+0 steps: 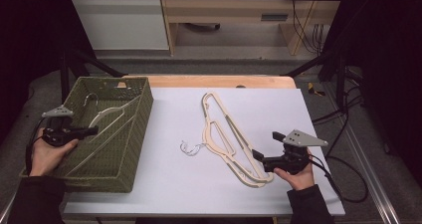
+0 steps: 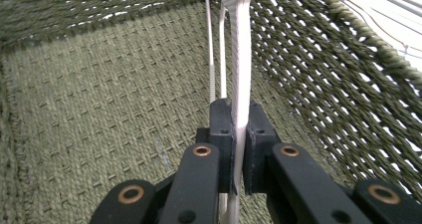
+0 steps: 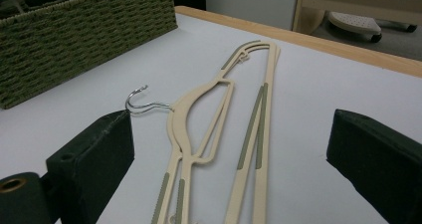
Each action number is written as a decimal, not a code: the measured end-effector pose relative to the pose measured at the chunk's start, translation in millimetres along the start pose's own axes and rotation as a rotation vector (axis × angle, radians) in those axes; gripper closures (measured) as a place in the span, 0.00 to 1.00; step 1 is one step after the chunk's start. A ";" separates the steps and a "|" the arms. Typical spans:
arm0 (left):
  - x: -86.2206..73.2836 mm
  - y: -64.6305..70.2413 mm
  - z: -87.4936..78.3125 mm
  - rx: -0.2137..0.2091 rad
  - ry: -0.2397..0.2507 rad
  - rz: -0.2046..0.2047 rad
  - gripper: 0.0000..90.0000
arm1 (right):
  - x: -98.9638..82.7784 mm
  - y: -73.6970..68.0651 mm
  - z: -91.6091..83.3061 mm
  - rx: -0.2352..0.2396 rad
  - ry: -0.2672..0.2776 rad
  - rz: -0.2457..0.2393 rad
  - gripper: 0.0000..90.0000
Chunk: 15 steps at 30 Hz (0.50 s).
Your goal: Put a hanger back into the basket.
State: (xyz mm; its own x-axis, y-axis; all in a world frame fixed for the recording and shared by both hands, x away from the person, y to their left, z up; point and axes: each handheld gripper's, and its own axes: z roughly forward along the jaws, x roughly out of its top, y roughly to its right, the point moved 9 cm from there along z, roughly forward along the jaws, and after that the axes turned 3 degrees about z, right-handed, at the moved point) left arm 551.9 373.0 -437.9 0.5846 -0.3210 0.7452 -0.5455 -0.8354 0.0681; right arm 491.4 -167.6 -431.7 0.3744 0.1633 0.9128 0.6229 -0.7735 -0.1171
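At the left of the high view, the left tool (image 1: 92, 130) is reaching over the near wall of the basket (image 1: 134, 149), its jaws clenched on a white hanger (image 1: 107, 113) that is lying inside, hook toward the far left corner. In the left gripper view that hanger (image 2: 241, 59) is running straight up the middle of the frame from between the two black pads (image 2: 221, 129), with the basket's woven floor (image 2: 99, 109) behind it and the woven wall rising at the right. At the lower right of the high view, the right tool (image 1: 255, 154) is resting on the white worktop (image 1: 189, 189), its jaws standing wide apart and grasping nothing, at the near end of the beige hangers (image 1: 226, 134). In the right gripper view these hangers (image 3: 219, 129) are lying flat between the open jaws, a metal hook (image 3: 142, 102) sticking out toward the left, the basket (image 3: 84, 35) in the upper left.
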 end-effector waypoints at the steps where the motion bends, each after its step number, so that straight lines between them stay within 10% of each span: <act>1: -1.0 -2.0 -0.1 0.005 0.001 -0.006 0.95 | 0.3 0.4 -0.2 -0.002 0.002 -0.001 0.06; 15: -15.0 -42.6 10.4 0.228 -0.088 -0.073 0.90 | -0.6 -1.3 2.5 0.003 -0.002 0.000 0.06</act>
State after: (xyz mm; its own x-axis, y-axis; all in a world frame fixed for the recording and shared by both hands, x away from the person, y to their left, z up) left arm 572.7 408.7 -458.9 0.6731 -0.2857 0.6821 -0.3564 -0.9335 -0.0393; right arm 492.1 -165.2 -433.1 0.3756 0.1650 0.9120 0.6253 -0.7714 -0.1180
